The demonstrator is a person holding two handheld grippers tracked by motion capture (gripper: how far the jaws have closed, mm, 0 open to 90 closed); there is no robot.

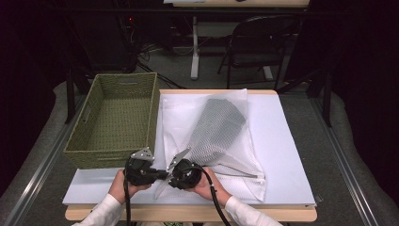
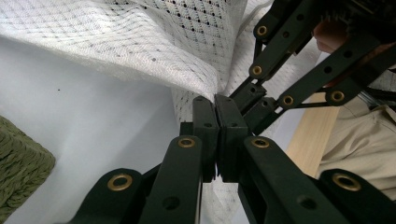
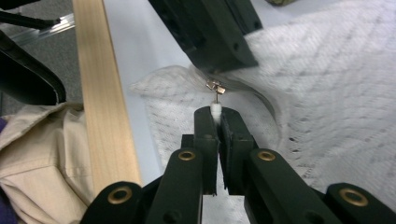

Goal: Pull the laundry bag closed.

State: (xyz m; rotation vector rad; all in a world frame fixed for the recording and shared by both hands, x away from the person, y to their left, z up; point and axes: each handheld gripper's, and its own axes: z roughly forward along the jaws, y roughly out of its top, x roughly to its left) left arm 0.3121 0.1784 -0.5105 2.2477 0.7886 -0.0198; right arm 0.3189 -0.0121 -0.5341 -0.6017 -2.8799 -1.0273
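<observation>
A white mesh laundry bag (image 1: 176, 113) lies on the table with a dark grey garment (image 1: 217, 125) inside it. Both grippers meet at the bag's near left corner. My left gripper (image 1: 163, 173) is shut on a pinched-up fold of the bag's mesh (image 2: 140, 42), jaws pressed together (image 2: 216, 100). My right gripper (image 1: 171, 173) faces it from the right. Its jaws (image 3: 218, 112) are shut on the white zipper pull (image 3: 215, 108), which hangs from a small metal slider (image 3: 215, 86) just under the left gripper's jaws.
An empty green woven basket (image 1: 126, 76) stands at the table's left, close behind the left hand. A pale sheet (image 1: 282, 155) covers the table, whose wooden front edge (image 3: 100, 93) runs beside the person's sleeves. A folding chair (image 1: 259, 42) stands beyond the table.
</observation>
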